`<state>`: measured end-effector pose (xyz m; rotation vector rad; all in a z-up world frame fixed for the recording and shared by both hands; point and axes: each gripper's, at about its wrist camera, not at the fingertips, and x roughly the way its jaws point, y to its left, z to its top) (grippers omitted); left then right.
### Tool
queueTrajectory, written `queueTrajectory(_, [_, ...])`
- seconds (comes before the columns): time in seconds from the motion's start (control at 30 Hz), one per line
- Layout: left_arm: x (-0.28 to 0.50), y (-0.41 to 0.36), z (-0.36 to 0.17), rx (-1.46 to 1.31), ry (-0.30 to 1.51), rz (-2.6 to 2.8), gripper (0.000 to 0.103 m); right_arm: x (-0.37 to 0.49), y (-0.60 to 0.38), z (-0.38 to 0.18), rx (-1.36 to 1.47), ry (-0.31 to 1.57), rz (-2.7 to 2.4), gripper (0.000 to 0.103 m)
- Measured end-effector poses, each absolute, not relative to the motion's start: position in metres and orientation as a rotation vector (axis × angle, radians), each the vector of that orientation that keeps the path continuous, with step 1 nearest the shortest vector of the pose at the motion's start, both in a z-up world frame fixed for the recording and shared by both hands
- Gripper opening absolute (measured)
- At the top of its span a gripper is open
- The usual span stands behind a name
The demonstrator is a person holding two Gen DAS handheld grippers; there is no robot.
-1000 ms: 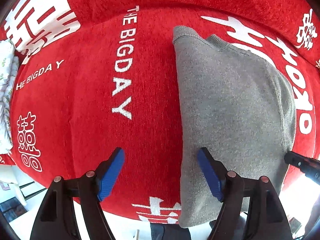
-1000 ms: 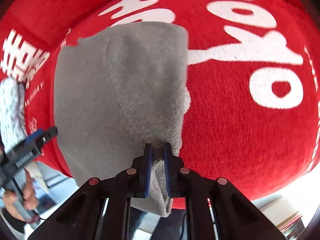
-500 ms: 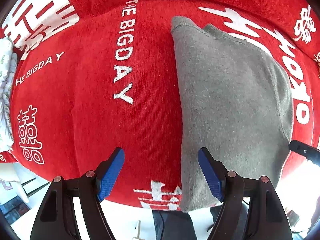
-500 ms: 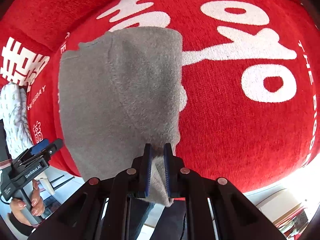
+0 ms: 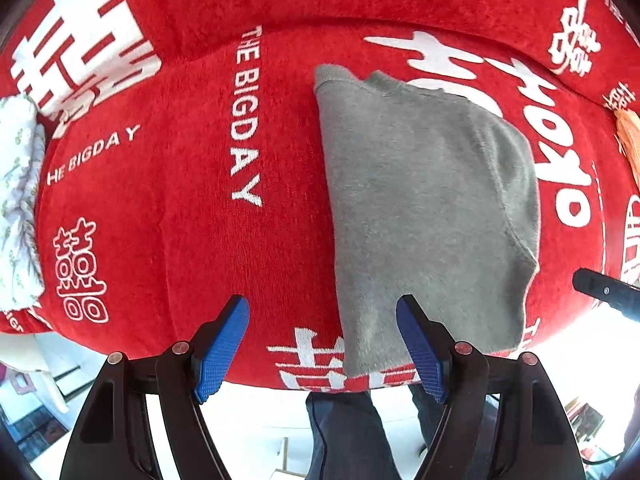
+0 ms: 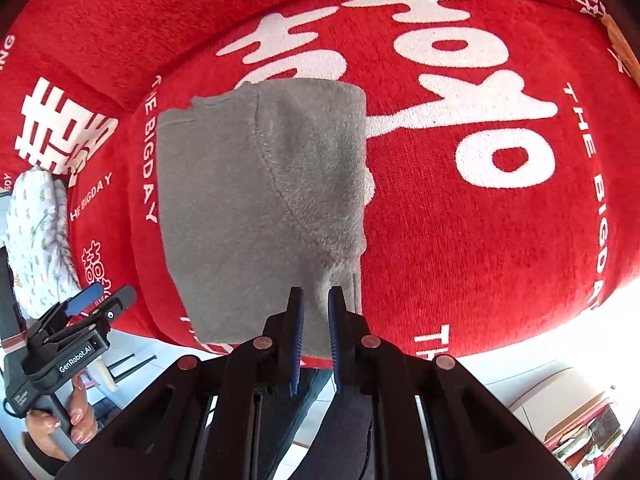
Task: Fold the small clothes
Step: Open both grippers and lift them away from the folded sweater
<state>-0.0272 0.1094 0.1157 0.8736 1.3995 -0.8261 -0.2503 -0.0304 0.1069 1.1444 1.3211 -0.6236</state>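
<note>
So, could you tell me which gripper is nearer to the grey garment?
Right. The right gripper grips the grey garment at its near edge; the left gripper hangs open beside its left edge.

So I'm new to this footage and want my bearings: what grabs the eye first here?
The bright red cover with big white lettering fills both views. A folded grey garment lies on it, near the front edge. The right tongs are nearly closed at its near edge, though a grip on the cloth is not clear, while the left tongs hang open beside it.
</note>
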Motion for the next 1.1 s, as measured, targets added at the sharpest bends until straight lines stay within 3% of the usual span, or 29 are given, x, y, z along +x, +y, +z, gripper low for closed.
queueTrajectory(0.1, [-0.030,0.109,0.127,0.867,1.395,-0.826,0.077,-0.245,-0.026,0.117,1.138,1.312,-0.627,0.015])
queueTrajectory(0.17, [-0.031,0.110,0.133,0.859,1.397,-0.824,0.077,-0.245,-0.025,0.124,1.135,1.308,-0.633,0.025])
queueTrajectory(0.23, [-0.032,0.109,0.139,0.857,1.389,-0.824,0.077,-0.240,-0.023,0.129,1.108,1.311,-0.650,0.050])
queueTrajectory(0.37, [-0.030,0.108,0.152,0.845,1.368,-0.818,0.077,-0.236,-0.020,0.145,1.071,1.296,-0.672,0.056])
queueTrajectory(0.43, [-0.028,0.109,0.156,0.825,1.375,-0.816,0.094,-0.236,-0.019,0.152,1.051,1.290,-0.690,0.070])
queueTrajectory(0.47, [-0.028,0.109,0.159,0.809,1.376,-0.819,0.101,-0.235,-0.019,0.156,1.037,1.287,-0.697,0.073])
queueTrajectory(0.53, [-0.027,0.110,0.166,0.783,1.357,-0.825,0.101,-0.231,-0.017,0.164,0.991,1.279,-0.717,0.080])
queueTrajectory(0.77, [-0.027,0.110,0.178,0.766,1.328,-0.821,0.101,-0.221,-0.013,0.179,0.886,1.305,-0.777,0.089])
queueTrajectory(0.83, [-0.030,0.110,0.181,0.764,1.322,-0.818,0.101,-0.221,-0.012,0.182,0.876,1.297,-0.793,0.102])
queueTrajectory(1.1, [-0.037,0.111,0.185,0.787,1.310,-0.801,0.101,-0.218,-0.012,0.192,0.826,1.289,-0.810,0.103])
